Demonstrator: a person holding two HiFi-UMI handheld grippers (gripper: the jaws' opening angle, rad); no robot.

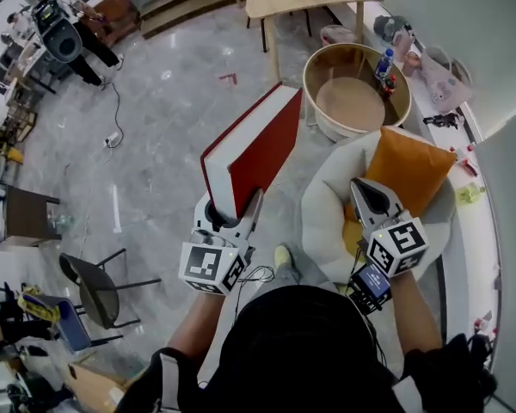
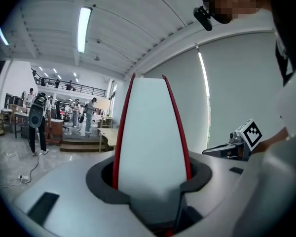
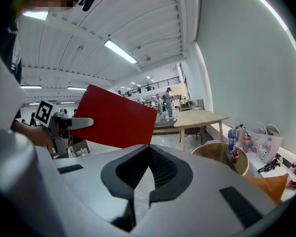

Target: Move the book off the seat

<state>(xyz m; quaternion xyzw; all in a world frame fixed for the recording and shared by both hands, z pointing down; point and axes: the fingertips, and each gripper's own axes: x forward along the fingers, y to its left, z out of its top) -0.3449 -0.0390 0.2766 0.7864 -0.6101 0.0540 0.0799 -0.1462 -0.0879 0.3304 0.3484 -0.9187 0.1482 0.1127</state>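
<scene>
The left gripper has its fingers clamped on just 1 end of the big red hardcover book, held over the floor beside the white round seat. The book's top-heavy weight could lever it loose. The right gripper is empty, its fingers closed together.

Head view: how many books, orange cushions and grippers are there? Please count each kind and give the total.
Book: 1
Orange cushion: 1
Grippers: 2, left gripper and right gripper
Total: 4
</scene>
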